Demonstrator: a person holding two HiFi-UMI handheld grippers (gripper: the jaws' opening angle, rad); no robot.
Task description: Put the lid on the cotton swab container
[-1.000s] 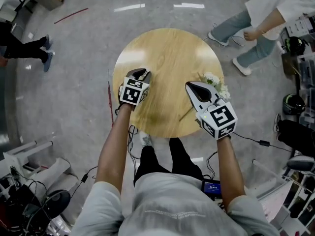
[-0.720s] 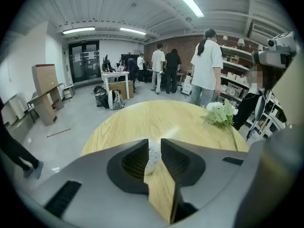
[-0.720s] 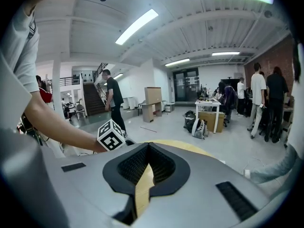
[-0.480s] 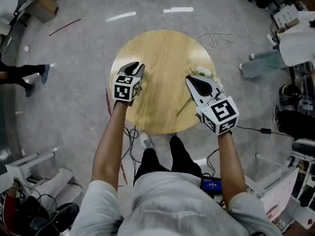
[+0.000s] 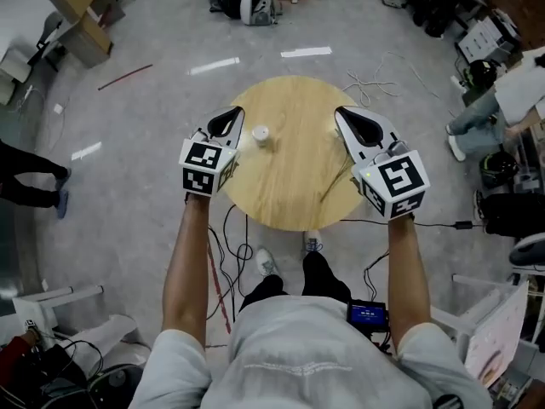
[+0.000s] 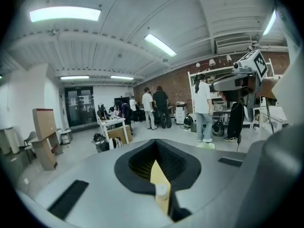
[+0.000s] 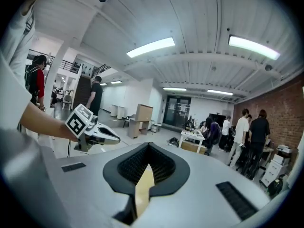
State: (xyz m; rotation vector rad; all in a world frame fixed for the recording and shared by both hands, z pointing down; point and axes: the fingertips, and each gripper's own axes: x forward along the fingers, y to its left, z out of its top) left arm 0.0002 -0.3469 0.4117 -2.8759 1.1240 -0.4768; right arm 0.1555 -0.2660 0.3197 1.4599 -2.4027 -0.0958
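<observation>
A small white cylindrical cotton swab container stands on the round wooden table, left of the middle. I cannot make out a separate lid. My left gripper hovers just left of it, jaws shut and holding nothing. In the left gripper view the container shows through the slit below the closed tips. My right gripper hangs over the table's right edge, jaws together and empty. Its own view shows only bare wood in the slit.
A thin flower stem lies on the table under the right gripper. Cables trail over the grey floor beyond the table. A person stands at the right, another person's legs at the left, cardboard boxes far left.
Both grippers have lifted and spread apart toward the table's sides. The white container, hidden before, now stands uncovered beside the left gripper. The white flowers are now covered by the right gripper.
</observation>
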